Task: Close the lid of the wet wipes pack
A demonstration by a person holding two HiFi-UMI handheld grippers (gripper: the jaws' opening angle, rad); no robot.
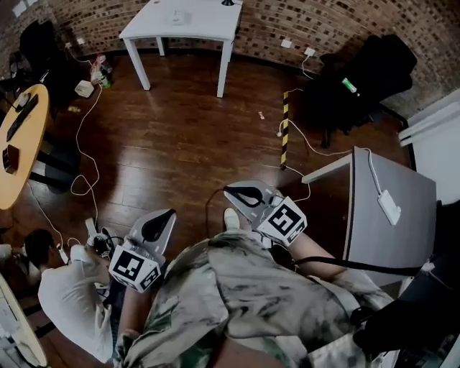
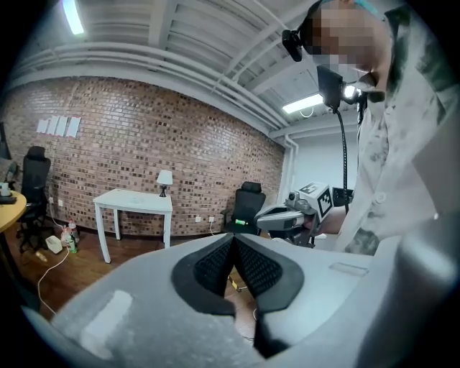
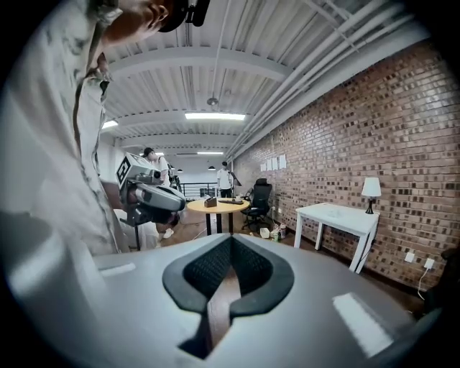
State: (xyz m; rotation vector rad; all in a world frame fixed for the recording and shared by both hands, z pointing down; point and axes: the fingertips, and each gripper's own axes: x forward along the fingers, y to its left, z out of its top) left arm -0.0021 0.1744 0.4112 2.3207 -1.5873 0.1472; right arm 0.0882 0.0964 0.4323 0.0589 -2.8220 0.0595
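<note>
1. Head view: the left gripper [image 1: 164, 218] and right gripper [image 1: 237, 191] hang over the wooden floor [image 1: 180, 144], close to the person's patterned shirt [image 1: 251, 302]. A grey bench [image 1: 402, 244] stands to the right. The wet wipes pack cannot be made out in any view.
2. Left gripper view: the jaws are pressed together with nothing between them, facing a white table [image 2: 134, 203].
3. Right gripper view: the jaws meet, empty.

Floor [image 1: 180, 136]: dark wood boards, glossy. Far wall [image 1: 323, 21]: rough brick. Far table [image 1: 188, 21]: smooth white, matt. Left gripper [image 2: 231, 241] shell: matt grey plastic; pads [image 2: 212, 263] black, ribbed.
</note>
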